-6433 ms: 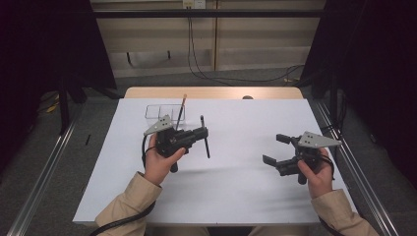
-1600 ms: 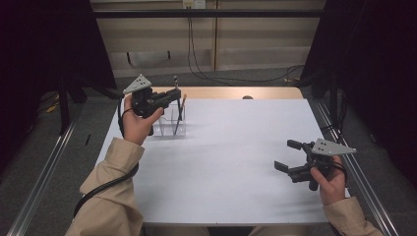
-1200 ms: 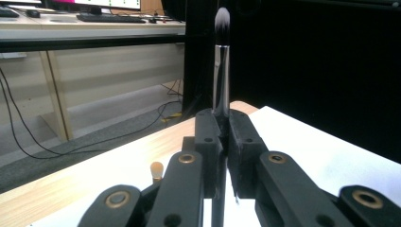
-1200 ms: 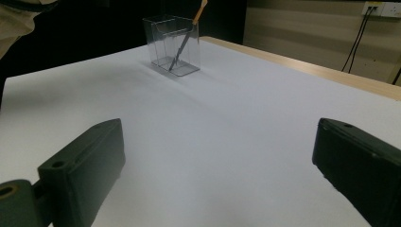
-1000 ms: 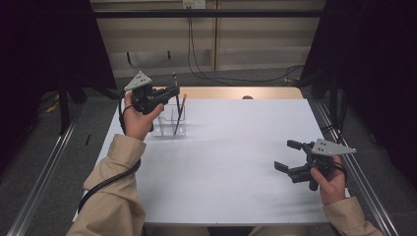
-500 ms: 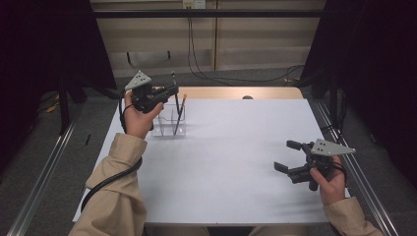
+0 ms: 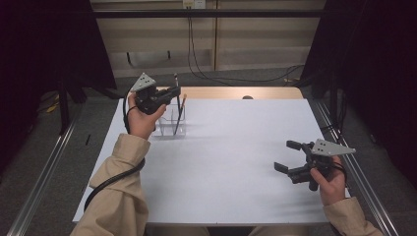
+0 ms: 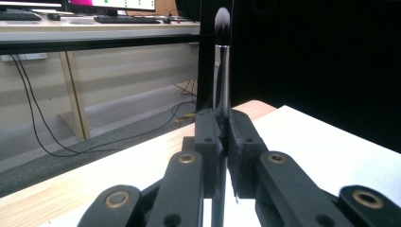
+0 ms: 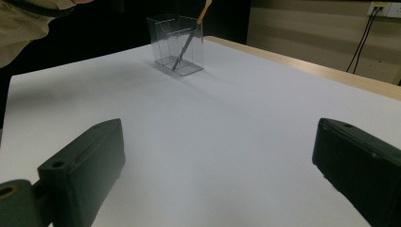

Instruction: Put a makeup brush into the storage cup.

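My left gripper [image 7: 173,92] hangs above the clear plastic holder [image 7: 172,122] at the table's far left, shut on a makeup brush [image 8: 221,71] that stands upright, bristles up, between the jaws. In the left gripper view my gripper [image 8: 222,130] pinches the brush's dark handle. A second brush with an orange-tipped handle [image 7: 180,114] leans inside the holder [image 9: 176,45]. My right gripper [image 7: 288,156] rests low at the table's near right, jaws wide open with nothing between them, and in the right gripper view my right gripper [image 9: 220,165] faces the holder across the white sheet.
A white sheet [image 7: 231,162] covers the table, with a wooden strip [image 7: 231,93] along the far edge. Metal rails [image 7: 44,167] run along both sides. Cables [image 7: 211,64] hang against the back wall.
The left gripper with the brush has shifted only slightly over the holder. The right gripper has stayed where it was.
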{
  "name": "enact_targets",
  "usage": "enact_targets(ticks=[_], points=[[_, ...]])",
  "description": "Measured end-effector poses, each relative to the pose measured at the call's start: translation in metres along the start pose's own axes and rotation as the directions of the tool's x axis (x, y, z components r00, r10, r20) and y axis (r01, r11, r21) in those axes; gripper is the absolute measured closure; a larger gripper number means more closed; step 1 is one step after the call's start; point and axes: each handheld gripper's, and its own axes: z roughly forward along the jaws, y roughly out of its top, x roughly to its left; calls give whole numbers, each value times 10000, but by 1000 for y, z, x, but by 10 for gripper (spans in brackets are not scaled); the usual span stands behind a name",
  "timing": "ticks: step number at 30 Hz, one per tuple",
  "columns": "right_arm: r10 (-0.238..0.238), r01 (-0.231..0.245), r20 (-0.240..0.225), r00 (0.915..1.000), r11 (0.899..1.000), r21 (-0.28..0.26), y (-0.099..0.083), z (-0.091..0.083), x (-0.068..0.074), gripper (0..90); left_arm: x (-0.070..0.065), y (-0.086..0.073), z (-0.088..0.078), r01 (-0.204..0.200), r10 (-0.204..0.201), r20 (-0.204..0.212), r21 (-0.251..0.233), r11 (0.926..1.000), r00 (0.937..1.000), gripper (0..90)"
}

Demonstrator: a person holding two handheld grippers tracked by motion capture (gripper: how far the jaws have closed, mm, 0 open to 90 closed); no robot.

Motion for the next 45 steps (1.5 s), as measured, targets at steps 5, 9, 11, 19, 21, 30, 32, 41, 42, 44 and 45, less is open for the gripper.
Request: enact_targets(ticks=[5, 9, 11, 19, 21, 30, 32, 41, 42, 44, 45], points=[[11, -11, -20, 10000, 10000, 6, 0, 0, 0, 30, 1, -3, 2, 18, -18, -39, 45, 10000, 10000, 837], [-21, 21, -10, 10000, 10000, 17, 0, 0, 0, 30, 1, -6, 3, 41, -40, -78, 81, 10000, 10000, 837], [-5, 5, -13, 10000, 10000, 18, 0, 0, 0, 30, 1, -7, 3, 84, -83, -99, 98, 9999, 9999, 837], [-45, 45, -19, 10000, 10000, 33, 0, 0, 0, 30, 2, -10, 5, 44, -43, -152, 86, 10000, 9999, 837], [-42, 42, 8, 10000, 10000, 32, 0, 0, 0, 30, 2, -11, 5, 78, -77, -128, 45, 10000, 9999, 837], [-37, 37, -4, 10000, 10000, 19, 0, 0, 0, 30, 1, -16, 9, 42, -39, -153, 216, 9998, 9999, 837], [-4, 4, -6, 10000, 10000, 19, 0, 0, 0, 30, 1, -17, 9, 58, -55, -149, 208, 9998, 9999, 837], [2, -2, 4, 10000, 10000, 19, 0, 0, -1, 30, 1, -20, 13, 64, -60, -121, 271, 9996, 9999, 837], [-9, 9, 17, 10000, 10000, 22, 0, 0, -1, 30, 1, -21, 13, 63, -59, -107, 288, 9996, 9999, 837], [1, -1, 4, 10000, 10000, 9, 0, 0, -1, 30, 0, -22, 14, 69, -65, -114, 305, 9995, 9999, 837], [-5, 5, 13, 10000, 10000, 20, 0, 0, -1, 30, 0, -22, 14, 51, -47, -111, 318, 9995, 9999, 837]])
